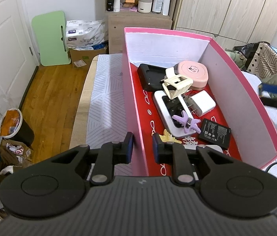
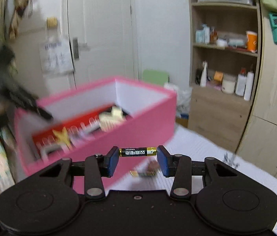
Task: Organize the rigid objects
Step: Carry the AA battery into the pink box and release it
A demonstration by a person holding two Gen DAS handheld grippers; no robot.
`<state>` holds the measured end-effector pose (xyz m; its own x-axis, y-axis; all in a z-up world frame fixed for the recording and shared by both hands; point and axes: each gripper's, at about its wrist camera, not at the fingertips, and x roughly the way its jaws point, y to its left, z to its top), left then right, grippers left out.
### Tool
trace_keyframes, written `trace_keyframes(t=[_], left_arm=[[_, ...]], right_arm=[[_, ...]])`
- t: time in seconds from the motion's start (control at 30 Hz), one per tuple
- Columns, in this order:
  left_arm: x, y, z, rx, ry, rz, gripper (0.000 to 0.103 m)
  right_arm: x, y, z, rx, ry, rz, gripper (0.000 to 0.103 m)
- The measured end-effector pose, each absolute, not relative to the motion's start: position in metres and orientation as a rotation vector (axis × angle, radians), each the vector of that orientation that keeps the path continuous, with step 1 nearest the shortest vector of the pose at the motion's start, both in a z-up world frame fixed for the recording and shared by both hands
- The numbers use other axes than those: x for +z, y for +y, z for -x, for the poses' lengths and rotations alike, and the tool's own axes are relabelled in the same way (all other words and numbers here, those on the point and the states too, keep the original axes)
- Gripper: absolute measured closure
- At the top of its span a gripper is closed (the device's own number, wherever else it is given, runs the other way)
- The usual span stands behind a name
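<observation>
Battery (image 2: 137,151) held end to end between the pads of the right gripper (image 2: 137,158), above the white cloth (image 2: 197,147) beside the pink box (image 2: 138,133). Left gripper (image 1: 142,147) pinches that box's near wall; 1 finger inside.

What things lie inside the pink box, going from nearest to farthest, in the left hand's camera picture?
Yellow clip → black battery → purple clip → white charger plug → pink round case, beside the black cradle.
</observation>
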<state>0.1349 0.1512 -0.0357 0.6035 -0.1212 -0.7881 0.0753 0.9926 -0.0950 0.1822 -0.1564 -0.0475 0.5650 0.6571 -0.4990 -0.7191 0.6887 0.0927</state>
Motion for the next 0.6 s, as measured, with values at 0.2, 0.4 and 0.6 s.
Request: trace_keyframes(t=[0.2,0.4,0.6], left_arm=[[-0.034,0.145,-0.136,-0.1,0.923,0.017,0.085],[-0.032,0.149,-0.142,-0.095,0.964,0.046,0.086],[-0.031,0.146,-0.144,-0.068,0.974,0.053,0.085]], right_arm=[[-0.013,-0.13,-0.183,0.964,0.522,0.011,0.055],[-0.006,-0.054,-0.192,1.078,0.534,0.397,0.055],[-0.019,-0.017,-0.209,1.136,0.657,0.636,0.055]])
